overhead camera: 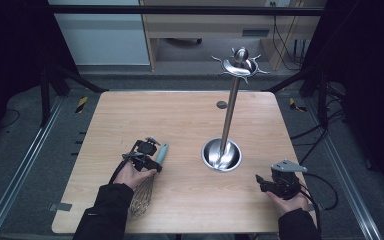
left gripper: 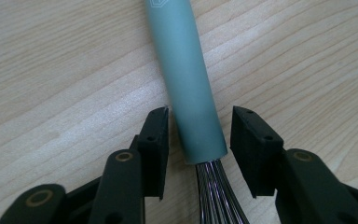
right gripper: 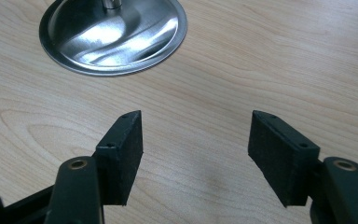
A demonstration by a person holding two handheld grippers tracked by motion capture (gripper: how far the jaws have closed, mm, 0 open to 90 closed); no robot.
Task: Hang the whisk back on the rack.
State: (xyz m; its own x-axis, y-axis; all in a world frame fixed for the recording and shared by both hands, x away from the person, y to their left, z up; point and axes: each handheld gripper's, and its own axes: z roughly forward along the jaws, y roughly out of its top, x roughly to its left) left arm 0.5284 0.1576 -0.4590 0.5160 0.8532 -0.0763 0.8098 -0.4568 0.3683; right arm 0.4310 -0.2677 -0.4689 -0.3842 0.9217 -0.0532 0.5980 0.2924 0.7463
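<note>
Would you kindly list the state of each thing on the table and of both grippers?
Whisk: lying flat on the table, teal handle between the left gripper's jaws, not yet clamped.
Left gripper: open, jaws either side of the handle, small gaps showing.
Right gripper: open, nothing between its jaws, above bare wood.
Utensil stand: upright, hooks at its top bare.
Table: wooden, level.

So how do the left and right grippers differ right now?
The left gripper straddles the whisk handle near its wire end, with small gaps at each pad; the right gripper has only bare table between its jaws. The left's jaws stand narrower, the right's wider. Both sit low over the wood, open and holding nothing.
</note>
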